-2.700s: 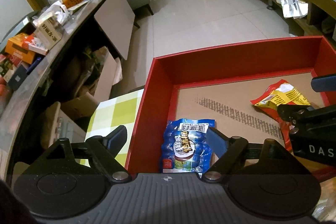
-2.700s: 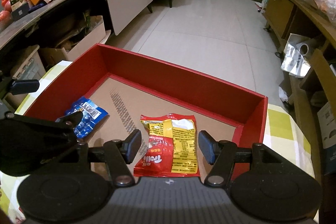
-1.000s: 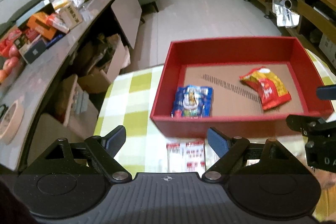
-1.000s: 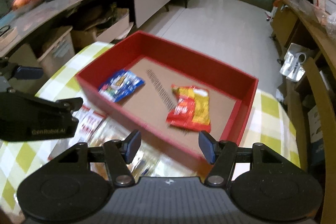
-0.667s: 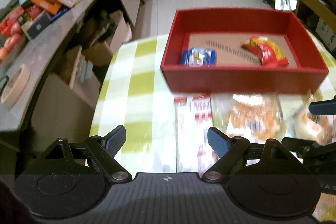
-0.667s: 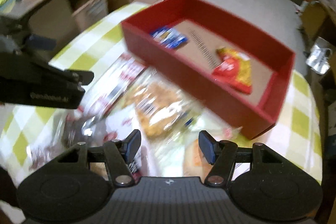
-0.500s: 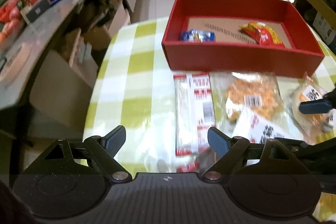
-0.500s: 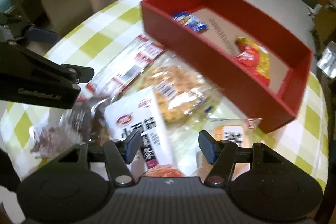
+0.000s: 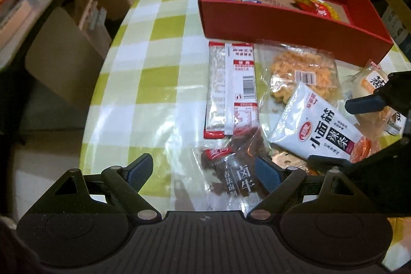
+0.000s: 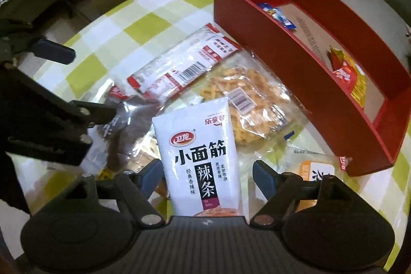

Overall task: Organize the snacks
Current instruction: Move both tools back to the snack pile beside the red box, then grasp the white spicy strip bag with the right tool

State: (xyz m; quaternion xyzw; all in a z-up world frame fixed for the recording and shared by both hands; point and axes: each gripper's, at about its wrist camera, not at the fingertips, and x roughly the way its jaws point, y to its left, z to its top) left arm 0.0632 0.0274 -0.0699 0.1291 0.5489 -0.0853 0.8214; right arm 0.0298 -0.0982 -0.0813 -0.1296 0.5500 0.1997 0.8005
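While opening, right tool [image 10: 208, 175] straddles white packet [image 10: 197, 145], seemingly untouched.

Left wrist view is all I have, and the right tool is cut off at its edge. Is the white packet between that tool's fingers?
Observer: Yes. The white packet lies between the fingers of the right tool. Its jaws are opening and neither pad presses the packet.
Operator: The bread packet is half hidden for me. Where does it lie?
Observer: The bread packet lies on the table beside the near corner of the red box.
Operator: And the blue packet in the box?
Observer: The blue packet lies on the box floor, close to the near wall.
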